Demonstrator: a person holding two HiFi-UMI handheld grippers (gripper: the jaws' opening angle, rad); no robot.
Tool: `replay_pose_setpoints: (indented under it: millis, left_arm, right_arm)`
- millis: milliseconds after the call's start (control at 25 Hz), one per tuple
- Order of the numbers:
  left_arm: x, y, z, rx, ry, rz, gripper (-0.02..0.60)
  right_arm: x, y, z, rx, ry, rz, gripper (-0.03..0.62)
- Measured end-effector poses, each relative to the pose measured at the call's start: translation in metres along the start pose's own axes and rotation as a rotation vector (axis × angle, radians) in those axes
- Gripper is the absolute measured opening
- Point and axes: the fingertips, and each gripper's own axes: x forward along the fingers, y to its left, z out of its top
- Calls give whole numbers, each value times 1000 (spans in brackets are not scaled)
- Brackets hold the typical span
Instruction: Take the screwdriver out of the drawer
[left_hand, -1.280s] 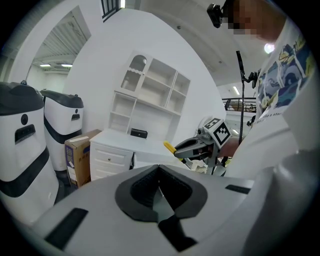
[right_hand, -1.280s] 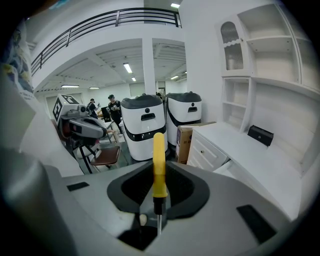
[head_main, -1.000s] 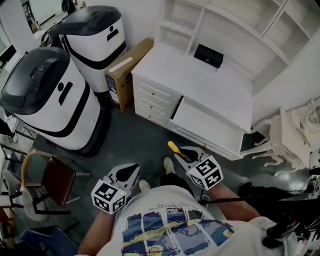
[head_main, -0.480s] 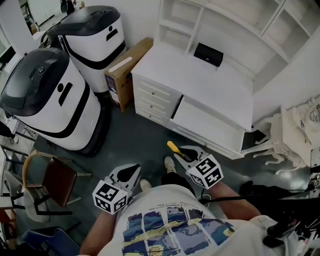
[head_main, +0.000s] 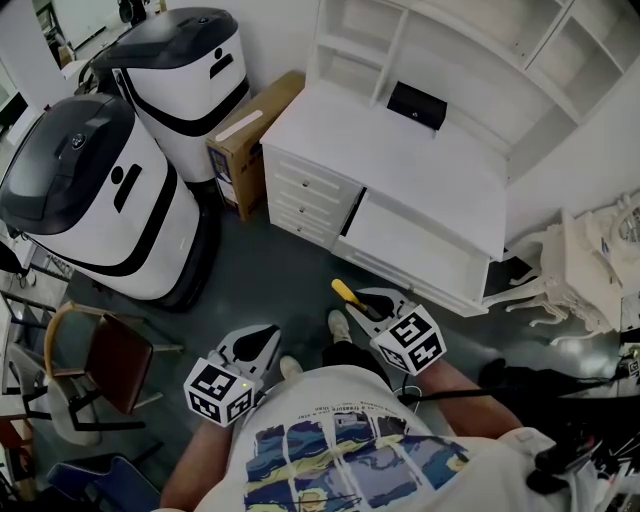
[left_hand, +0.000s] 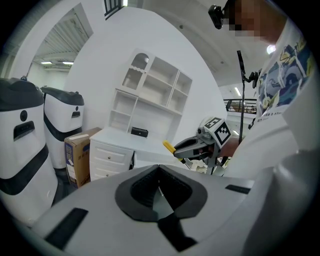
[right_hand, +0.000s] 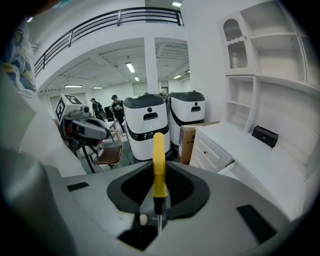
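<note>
My right gripper (head_main: 368, 305) is shut on a screwdriver (head_main: 345, 293), low in front of the white desk (head_main: 400, 160). Its yellow handle (right_hand: 158, 165) points forward past the jaws, and the thin metal shaft runs back between the pads. From the left gripper view the yellow tip (left_hand: 168, 146) sticks out of the right gripper (left_hand: 192, 146). My left gripper (head_main: 258, 342) hangs to the left, over the grey floor, jaws together with nothing in them (left_hand: 159, 171). The desk's wide drawer (head_main: 420, 250) juts out under the desktop, just beyond the screwdriver.
Two large white-and-black machines (head_main: 90, 190) stand at the left, with a cardboard box (head_main: 250, 140) between them and the desk's small drawers (head_main: 305, 200). A black case (head_main: 416, 105) lies on the desktop. A brown chair (head_main: 110, 360) is near my left side, and white ornate furniture (head_main: 580, 270) is at the right.
</note>
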Motion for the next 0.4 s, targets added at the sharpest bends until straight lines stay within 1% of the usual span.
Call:
replay_pose_setpoints:
  millis: [400]
  left_arm:
    - [12, 0, 3, 3, 8, -9, 14]
  right_arm:
    - [-1, -11, -1, 5, -3, -2, 92]
